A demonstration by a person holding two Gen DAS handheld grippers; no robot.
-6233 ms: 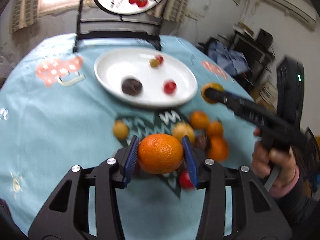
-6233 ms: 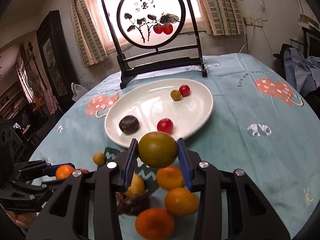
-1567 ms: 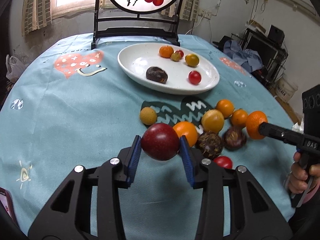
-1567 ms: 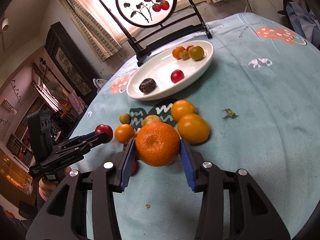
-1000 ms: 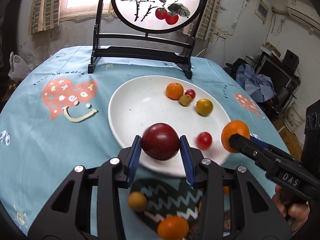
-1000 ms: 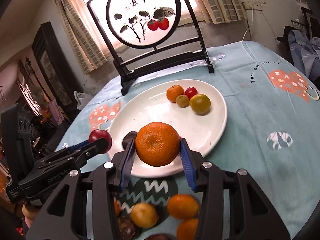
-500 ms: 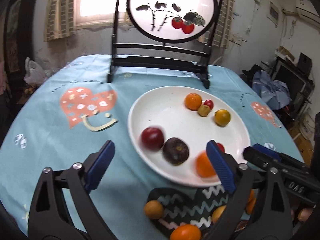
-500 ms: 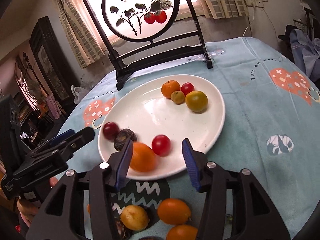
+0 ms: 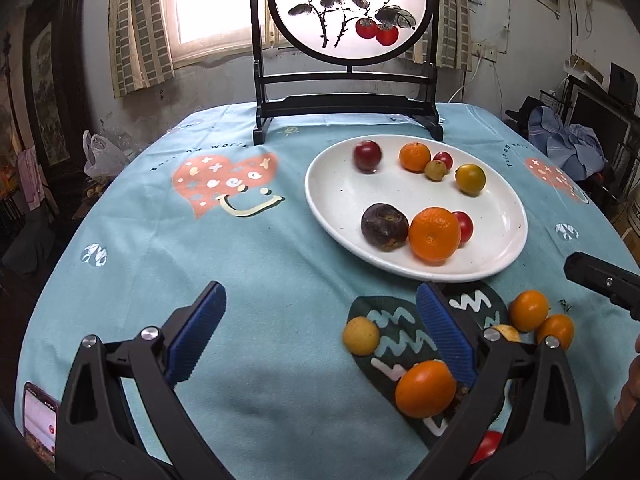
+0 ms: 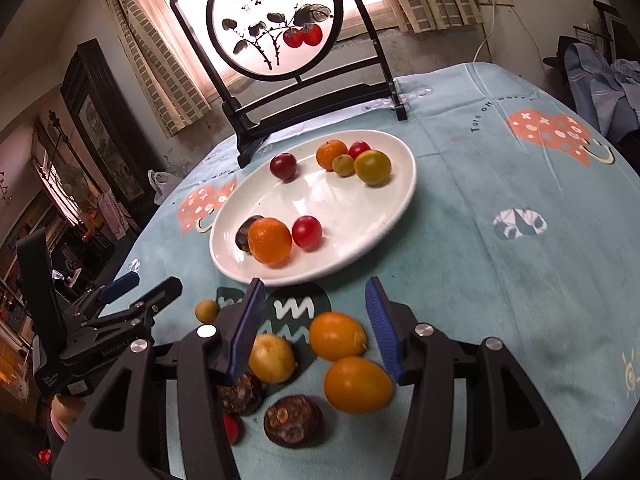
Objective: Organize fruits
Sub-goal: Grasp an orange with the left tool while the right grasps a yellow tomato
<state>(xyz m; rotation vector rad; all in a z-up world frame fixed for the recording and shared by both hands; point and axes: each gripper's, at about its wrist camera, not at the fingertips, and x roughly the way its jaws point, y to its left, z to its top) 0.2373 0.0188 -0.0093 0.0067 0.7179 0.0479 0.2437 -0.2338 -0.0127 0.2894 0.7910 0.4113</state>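
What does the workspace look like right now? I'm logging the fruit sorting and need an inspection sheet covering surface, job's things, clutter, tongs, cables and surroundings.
Surface: round table under a blue patterned tablecloth.
Job's things: white plate holds eight fruits, among them a large orange, a dark brown fruit and a dark red plum; more oranges and dark fruits lie loose on the cloth, such as an orange.
Clutter: phone at the table edge.
Tongs: left tongs wide open, empty; right tongs open, empty, above the loose fruit.
Cables: white cable down the back wall.
Surroundings: painted round screen on a black stand, curtained window, clothes pile.
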